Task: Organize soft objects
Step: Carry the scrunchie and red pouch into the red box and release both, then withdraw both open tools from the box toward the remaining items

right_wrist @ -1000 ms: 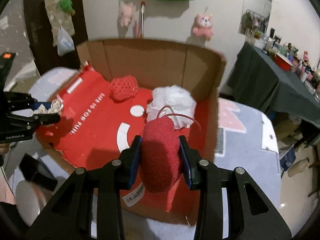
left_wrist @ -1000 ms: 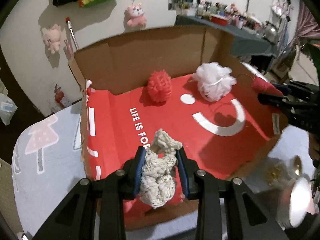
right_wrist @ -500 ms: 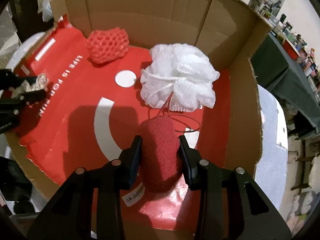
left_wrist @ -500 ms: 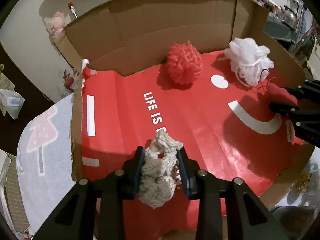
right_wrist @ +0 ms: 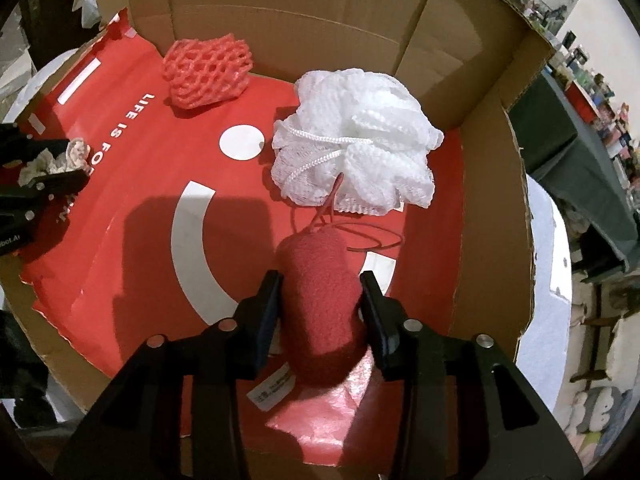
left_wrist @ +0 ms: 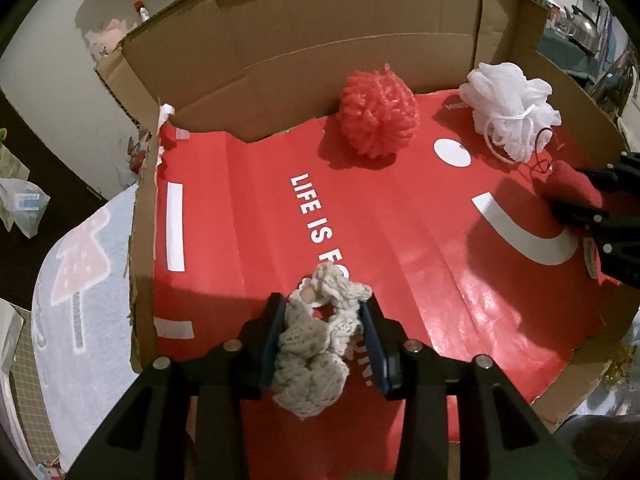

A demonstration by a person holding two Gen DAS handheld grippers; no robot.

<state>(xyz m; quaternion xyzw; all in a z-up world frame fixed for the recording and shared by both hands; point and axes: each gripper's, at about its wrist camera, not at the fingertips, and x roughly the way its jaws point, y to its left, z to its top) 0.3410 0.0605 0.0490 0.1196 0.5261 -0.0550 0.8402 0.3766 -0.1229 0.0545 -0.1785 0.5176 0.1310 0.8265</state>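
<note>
since a sec ago we dropped both claws into the cardboard box, so we're at release. left gripper jaws opening, cream crochet piece between them at 6 o'clock. right gripper opening too, red sponge between, pads look just touching. white pouf at 12.

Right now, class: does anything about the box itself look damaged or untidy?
Yes. The cardboard box has a torn, ragged left edge, and its red liner is ripped along the back and creased, so it does not lie flat.
</note>
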